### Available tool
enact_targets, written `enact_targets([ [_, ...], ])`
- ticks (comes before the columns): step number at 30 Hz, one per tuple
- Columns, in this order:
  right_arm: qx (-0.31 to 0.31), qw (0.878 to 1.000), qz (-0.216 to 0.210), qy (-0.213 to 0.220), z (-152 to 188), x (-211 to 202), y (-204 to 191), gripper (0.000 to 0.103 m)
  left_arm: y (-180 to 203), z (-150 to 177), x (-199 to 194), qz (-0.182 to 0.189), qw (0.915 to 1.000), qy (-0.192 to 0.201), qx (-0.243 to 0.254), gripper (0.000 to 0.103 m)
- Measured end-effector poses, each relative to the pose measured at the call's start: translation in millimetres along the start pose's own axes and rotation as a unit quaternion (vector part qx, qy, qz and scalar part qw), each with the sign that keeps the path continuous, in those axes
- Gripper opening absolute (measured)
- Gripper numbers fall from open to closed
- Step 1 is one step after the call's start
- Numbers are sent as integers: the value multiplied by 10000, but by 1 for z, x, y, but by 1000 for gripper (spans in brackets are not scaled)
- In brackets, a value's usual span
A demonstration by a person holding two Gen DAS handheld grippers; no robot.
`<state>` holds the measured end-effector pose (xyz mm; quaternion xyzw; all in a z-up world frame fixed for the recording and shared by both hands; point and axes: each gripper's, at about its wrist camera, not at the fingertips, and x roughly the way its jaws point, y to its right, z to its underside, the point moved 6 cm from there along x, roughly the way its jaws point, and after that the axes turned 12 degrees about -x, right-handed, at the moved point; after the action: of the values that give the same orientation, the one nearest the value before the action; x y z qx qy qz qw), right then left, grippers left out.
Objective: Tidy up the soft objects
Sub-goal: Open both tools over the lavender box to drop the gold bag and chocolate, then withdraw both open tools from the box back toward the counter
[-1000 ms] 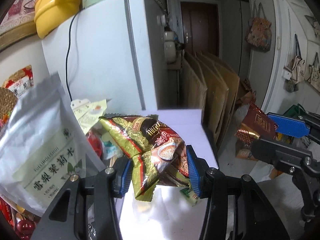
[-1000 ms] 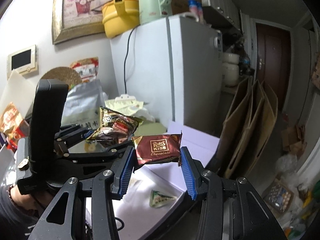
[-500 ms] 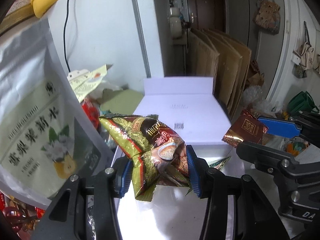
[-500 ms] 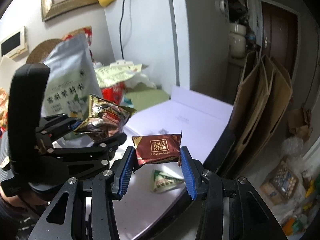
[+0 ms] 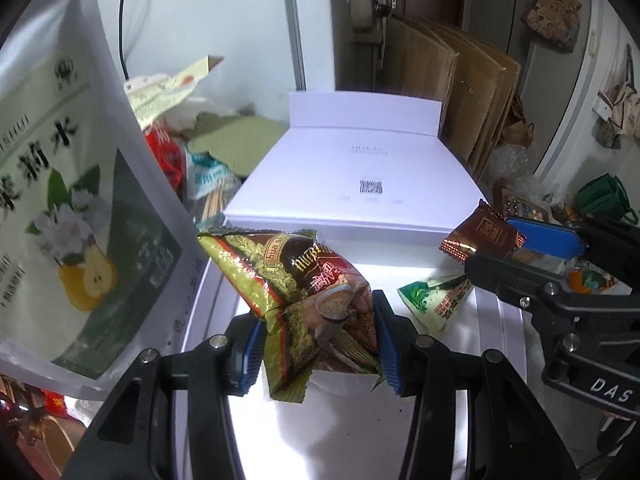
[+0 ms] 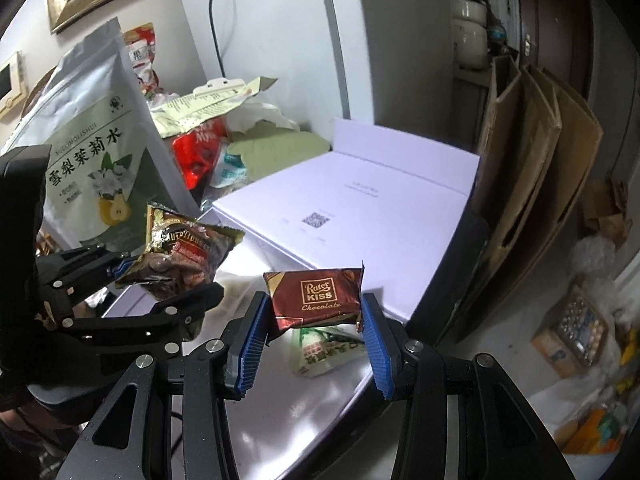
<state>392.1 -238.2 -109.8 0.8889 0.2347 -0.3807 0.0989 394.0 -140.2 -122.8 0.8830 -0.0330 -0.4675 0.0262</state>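
Observation:
My left gripper (image 5: 318,338) is shut on a gold-and-brown snack packet (image 5: 304,280) and holds it above the shiny tabletop (image 5: 340,432); the packet also shows in the right wrist view (image 6: 184,252). My right gripper (image 6: 314,336) is shut on a brown "Kiss Chocolate" packet (image 6: 316,296), which also shows in the left wrist view (image 5: 480,234). A green-and-white triangular sachet (image 5: 436,300) lies on the table between the grippers, right under the chocolate packet in the right wrist view (image 6: 326,350).
A flat white box (image 5: 352,184) lies just beyond the grippers. A large silver pear-tea pouch (image 5: 60,200) stands at the left, with red and green packets (image 6: 200,156) behind. A white fridge (image 6: 280,40) and cardboard sheets (image 6: 532,152) stand further back.
Both grippers have come down and forward toward the table with their packets still held. The white box and the triangular sachet now look closer.

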Motion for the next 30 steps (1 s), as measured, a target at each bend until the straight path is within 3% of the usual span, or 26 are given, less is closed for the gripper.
enact_targets([
  [4, -230, 9994, 241, -110, 4, 8, -5, 48, -2, -1, -1, -90, 9999, 91, 10, 48],
  [7, -89, 9999, 50, -139, 5, 12, -4, 51, -1, -2, -3, -150, 9998, 92, 60, 48],
  [13, -132, 9996, 263, -32, 1, 1, 0, 58, 0, -9, -11, -391, 9989, 254, 90, 51],
  [15, -114, 9995, 276, 32, 0, -5, 1, 63, 2, -12, -17, -478, 9981, 363, 153, 55],
  [17, -84, 9994, 315, 82, -2, -10, 3, 63, 4, -16, -24, -495, 9976, 447, 158, 72],
  [18, -69, 9994, 329, 110, -3, -14, 3, 63, 4, -17, -28, -483, 9975, 495, 144, 73],
  [30, -174, 9957, 593, 690, -26, -73, -2, 63, 2, -33, -96, -282, 9936, 1093, -16, 73],
])
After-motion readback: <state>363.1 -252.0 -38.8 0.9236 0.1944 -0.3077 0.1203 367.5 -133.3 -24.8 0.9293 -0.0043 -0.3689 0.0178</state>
